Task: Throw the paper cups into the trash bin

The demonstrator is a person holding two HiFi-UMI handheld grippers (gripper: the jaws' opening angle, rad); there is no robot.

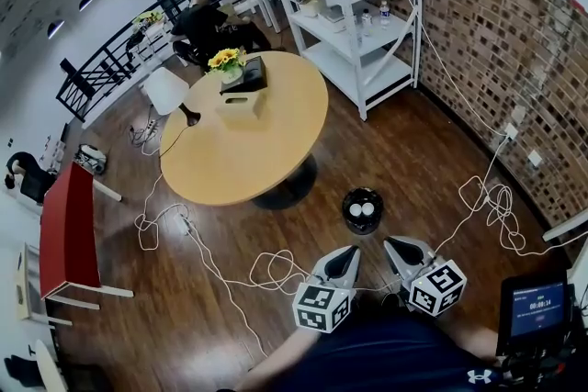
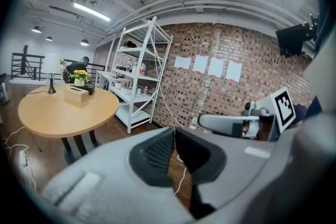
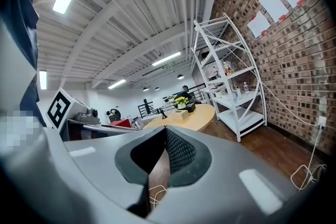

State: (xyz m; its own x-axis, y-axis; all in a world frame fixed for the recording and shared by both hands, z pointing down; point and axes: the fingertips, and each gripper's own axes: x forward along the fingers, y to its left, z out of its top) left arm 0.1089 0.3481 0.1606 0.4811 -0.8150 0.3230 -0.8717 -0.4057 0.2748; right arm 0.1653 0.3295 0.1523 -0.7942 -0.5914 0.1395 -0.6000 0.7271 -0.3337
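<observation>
Floor: dark wood floor (image 1: 404, 151) is carrying loose white cables (image 1: 276, 266).
Table: round table (image 1: 239, 151) is standing at 11 o'clock.
Wall: brick wall (image 1: 496, 41) is running along 2 o'clock.
Cups: paper cups (image 1: 356, 209) are lying inside the trash bin (image 1: 362, 227) at 12 o'clock.
Grippers: left gripper (image 1: 351, 249) and right gripper (image 1: 391, 242) are pressing their jaws together on nothing.
Writing: screen (image 1: 538, 308) digits are showing too small to read.

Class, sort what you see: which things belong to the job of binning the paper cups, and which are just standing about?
Part of the job:
trash bin
two paper cups, lying in the bin
left gripper and right gripper, both shut and empty

Just standing about:
round table
tissue box
yellow flowers
white shelf rack
floor cables
</observation>
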